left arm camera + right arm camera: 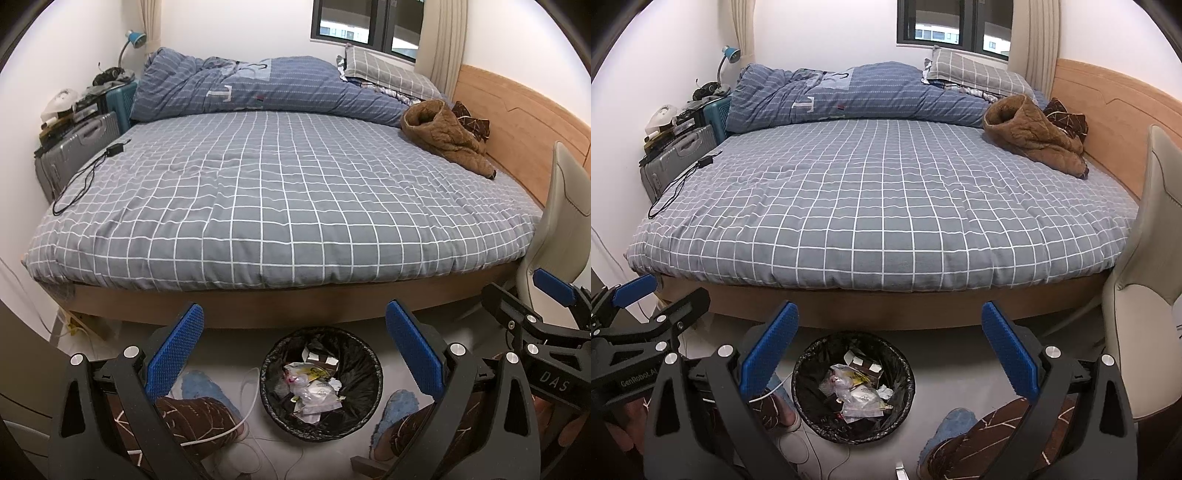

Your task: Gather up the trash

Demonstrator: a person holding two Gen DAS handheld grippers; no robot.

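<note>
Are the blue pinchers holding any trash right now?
No. The left tool and right tool are open and empty above the trash bin.

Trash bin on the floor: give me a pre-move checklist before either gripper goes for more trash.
1. Left gripper open and holding nothing: ok.
2. Right gripper open and holding nothing: ok.
3. Trash bin upright, black liner in place, wrappers already inside, room left near the rim: ok.
4. Way down to the bin clear of the person's blue slippers, which sit on either side of it: ok.
5. White cable lies on the floor beside the bin and could snag: not ok.
6. Loose trash left on the bed or floor: cannot tell; only a black charger and a brown garment show.
</note>
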